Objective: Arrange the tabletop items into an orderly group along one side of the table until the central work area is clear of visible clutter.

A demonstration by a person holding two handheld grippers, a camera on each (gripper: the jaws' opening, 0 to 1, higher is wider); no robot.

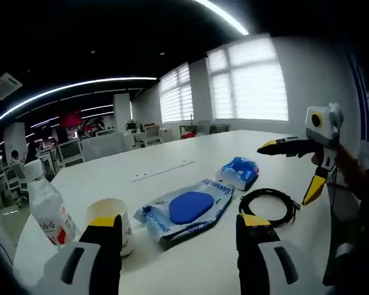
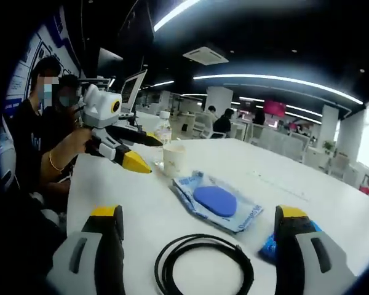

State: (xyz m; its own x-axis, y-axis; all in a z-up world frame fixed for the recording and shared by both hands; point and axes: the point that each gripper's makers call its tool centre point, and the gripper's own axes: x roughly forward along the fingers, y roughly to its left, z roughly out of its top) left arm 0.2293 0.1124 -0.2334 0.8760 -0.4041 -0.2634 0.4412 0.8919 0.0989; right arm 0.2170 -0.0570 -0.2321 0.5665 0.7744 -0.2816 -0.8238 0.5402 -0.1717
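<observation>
White table (image 1: 190, 270) holds everything mid-surface: cup (image 1: 112, 222), bottle (image 1: 47, 206), pouch (image 1: 186, 210), packet (image 1: 239, 172), cable (image 2: 204, 265). Nothing looks grouped aside yet. Left gripper (image 1: 178, 238) and right gripper (image 2: 204, 230) hover wide-jawed, empty.

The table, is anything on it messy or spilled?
Nothing is spilled or broken. The water bottle and paper cup stand upright. The blue-and-white packet, smaller blue pack and coiled black cable just lie scattered mid-table, not yet grouped along one side.
</observation>
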